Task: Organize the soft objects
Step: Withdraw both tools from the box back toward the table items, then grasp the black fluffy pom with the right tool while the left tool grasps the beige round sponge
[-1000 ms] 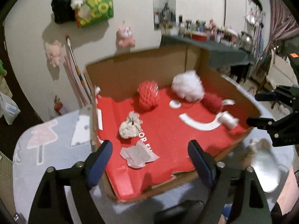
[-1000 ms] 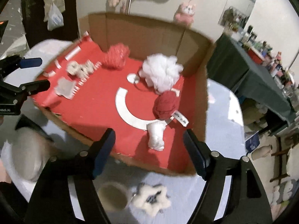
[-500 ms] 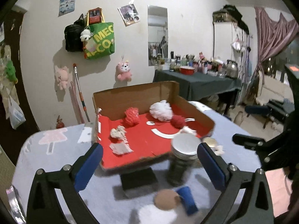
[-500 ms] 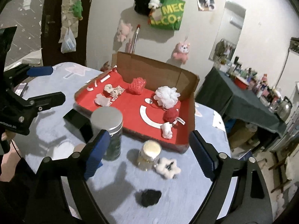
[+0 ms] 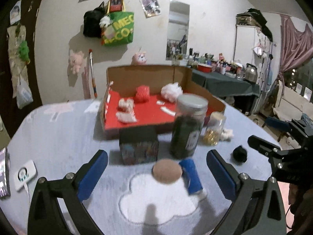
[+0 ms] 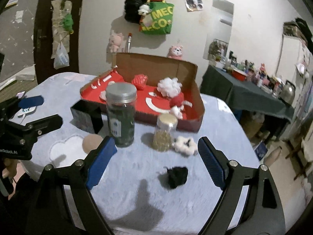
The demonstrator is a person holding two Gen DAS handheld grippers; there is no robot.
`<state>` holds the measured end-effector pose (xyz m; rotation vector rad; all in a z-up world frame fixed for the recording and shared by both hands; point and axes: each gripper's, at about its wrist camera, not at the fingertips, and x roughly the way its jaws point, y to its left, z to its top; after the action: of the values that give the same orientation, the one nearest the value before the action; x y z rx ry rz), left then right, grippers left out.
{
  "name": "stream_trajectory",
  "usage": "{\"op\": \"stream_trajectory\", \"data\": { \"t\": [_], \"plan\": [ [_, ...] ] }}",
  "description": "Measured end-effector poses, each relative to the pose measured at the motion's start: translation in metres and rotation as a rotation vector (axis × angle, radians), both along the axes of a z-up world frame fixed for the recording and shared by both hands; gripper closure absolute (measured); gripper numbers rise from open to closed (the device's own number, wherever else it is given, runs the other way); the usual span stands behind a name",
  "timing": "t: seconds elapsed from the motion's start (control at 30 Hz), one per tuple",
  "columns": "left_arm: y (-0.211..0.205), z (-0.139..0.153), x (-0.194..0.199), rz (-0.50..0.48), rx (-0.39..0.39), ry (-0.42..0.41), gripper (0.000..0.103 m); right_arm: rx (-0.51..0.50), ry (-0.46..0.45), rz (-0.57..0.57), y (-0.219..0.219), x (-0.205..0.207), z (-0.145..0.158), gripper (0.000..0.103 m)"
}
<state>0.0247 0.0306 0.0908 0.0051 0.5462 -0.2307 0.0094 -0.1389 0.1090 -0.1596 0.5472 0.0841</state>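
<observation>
A cardboard box with a red floor (image 5: 152, 115) (image 6: 197, 101) stands at the far side of the table. It holds a red mesh ball (image 5: 142, 94) (image 6: 139, 80), a white pouf (image 5: 171, 91) (image 6: 169, 86), a red pompom (image 6: 177, 100) and small white pieces (image 5: 126, 105). On the blue cloth lie a tan puff (image 5: 167, 171) (image 6: 91, 142), a blue roll (image 5: 190, 173), a black pompom (image 6: 176, 176) (image 5: 239, 154) and a white fluffy star (image 6: 184, 145). My left gripper (image 5: 156, 173) and right gripper (image 6: 155, 160) are both open and empty above the near table.
A tall dark jar with a silver lid (image 5: 188, 125) (image 6: 121, 115), a small jar of gold bits (image 5: 213, 128) (image 6: 165, 132) and a black box (image 5: 138, 146) (image 6: 87, 116) stand before the cardboard box. A white device (image 5: 24, 172) lies at the left edge.
Both grippers have pulled back from over the box toward the near table edge. The jars, black box and loose soft things have come into view. Both stay open and empty.
</observation>
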Motion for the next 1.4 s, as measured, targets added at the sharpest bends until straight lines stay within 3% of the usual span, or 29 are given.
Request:
{"op": "stream_trajectory", "data": {
  "t": [0.33,0.73,1.03,1.2,1.27,1.4],
  "plan": [
    [-0.001,-0.036,0.011,0.017,-0.001,0.091,0.0,0.045,0.095,-0.066,-0.019,0.011,-0.048,0.016],
    [-0.021,-0.06,0.043,-0.016,0.045,0.194,0.001,0.078,0.176,-0.089,-0.048,0.033,-0.073,0.016],
    [-0.026,-0.069,0.066,-0.043,0.109,0.256,0.015,0.135,0.239,-0.043,-0.064,0.055,-0.086,0.017],
    [-0.022,-0.075,0.071,-0.093,0.082,0.303,0.026,0.14,0.274,-0.011,-0.063,0.06,-0.096,0.037],
    [-0.022,-0.074,0.067,-0.131,0.073,0.291,0.047,0.139,0.253,-0.004,-0.062,0.058,-0.095,0.067],
    [-0.021,-0.071,0.059,-0.172,0.047,0.273,0.066,0.194,0.234,0.056,-0.059,0.055,-0.09,0.074]
  ]
}}
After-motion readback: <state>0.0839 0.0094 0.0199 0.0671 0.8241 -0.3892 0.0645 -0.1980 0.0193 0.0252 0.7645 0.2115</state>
